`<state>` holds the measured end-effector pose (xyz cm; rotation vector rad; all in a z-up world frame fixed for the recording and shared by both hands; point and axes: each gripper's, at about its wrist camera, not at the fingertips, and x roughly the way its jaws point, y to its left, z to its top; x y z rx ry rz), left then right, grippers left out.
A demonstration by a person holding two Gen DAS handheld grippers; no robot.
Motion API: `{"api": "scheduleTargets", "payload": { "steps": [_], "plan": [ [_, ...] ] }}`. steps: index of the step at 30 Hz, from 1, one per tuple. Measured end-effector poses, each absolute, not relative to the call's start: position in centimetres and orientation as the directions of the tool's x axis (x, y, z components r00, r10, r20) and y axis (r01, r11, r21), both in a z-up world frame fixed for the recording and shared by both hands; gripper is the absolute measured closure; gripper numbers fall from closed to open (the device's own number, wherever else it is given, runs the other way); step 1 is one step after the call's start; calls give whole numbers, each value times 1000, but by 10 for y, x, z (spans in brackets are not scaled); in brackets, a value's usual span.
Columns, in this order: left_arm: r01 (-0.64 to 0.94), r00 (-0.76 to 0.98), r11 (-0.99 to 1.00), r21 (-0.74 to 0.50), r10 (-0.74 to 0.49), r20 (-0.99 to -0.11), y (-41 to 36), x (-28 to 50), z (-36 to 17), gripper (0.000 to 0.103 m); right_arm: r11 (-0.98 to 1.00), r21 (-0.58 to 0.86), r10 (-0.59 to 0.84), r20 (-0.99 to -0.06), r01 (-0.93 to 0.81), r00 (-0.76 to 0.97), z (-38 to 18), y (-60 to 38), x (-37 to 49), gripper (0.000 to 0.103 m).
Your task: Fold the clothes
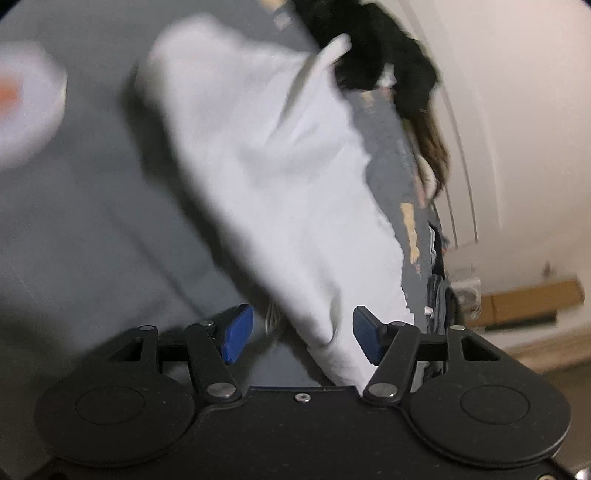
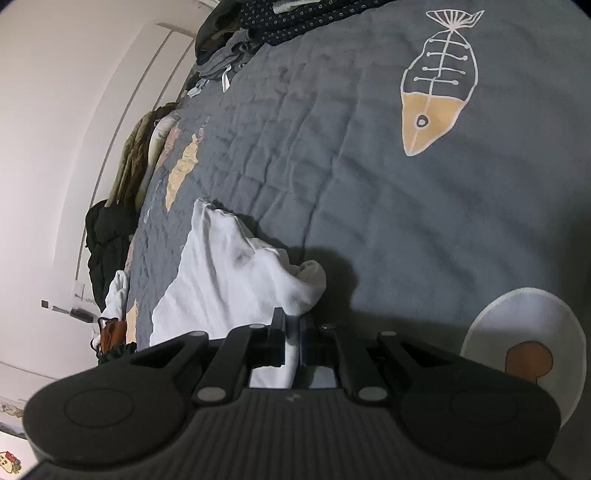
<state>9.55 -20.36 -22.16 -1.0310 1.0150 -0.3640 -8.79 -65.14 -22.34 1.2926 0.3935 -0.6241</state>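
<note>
A white garment [image 1: 258,166] stretches blurred across the left wrist view, from the top centre down to my left gripper [image 1: 303,332]. That gripper is open: its blue pads [image 1: 238,334] stand wide apart, and the cloth's lower end runs down close by the right one, not pinched. In the right wrist view the same white garment [image 2: 221,277] lies crumpled on the grey bedspread [image 2: 369,206]. My right gripper [image 2: 291,325] is shut on a bunched edge of it, with white cloth showing between the closed jaws.
A pile of dark clothes [image 2: 258,22] lies at the bed's far end, and brown [image 2: 133,158] and black garments [image 2: 107,243] line the wall side. The bedspread bears a fish print [image 2: 436,85] and a white round patch [image 2: 524,332]. A cardboard box [image 1: 528,299] sits by the wall.
</note>
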Motion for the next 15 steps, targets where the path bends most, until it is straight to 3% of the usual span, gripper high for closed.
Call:
{"api": "scheduleTargets", "payload": {
  "steps": [1,2,3,5,10,15],
  "plan": [
    [-209,535,487,-848,-669,-516,-208,97,-228,46,151,762,-211,-597,629,774,-223,-651,-87,97],
    [-228,551,468,-854,-661,-510,-212,99,-235,54,159,760,-215,-596,630,773,-222,-650,-87,97],
    [-246,567,449,-859,-652,-503,-216,101,-242,77,165,757,-218,-596,632,772,-222,-649,-88,97],
    [-256,573,422,-870,-658,-488,-215,104,-251,95,161,756,-224,-599,635,769,-223,-649,-88,97],
    [-143,633,451,-881,-643,-431,-185,105,-233,98,154,737,-254,-614,658,748,-229,-649,-84,97],
    [-132,666,470,-873,-610,-430,-145,107,-224,98,124,747,-244,-615,653,750,-234,-652,-85,97]
  ]
}}
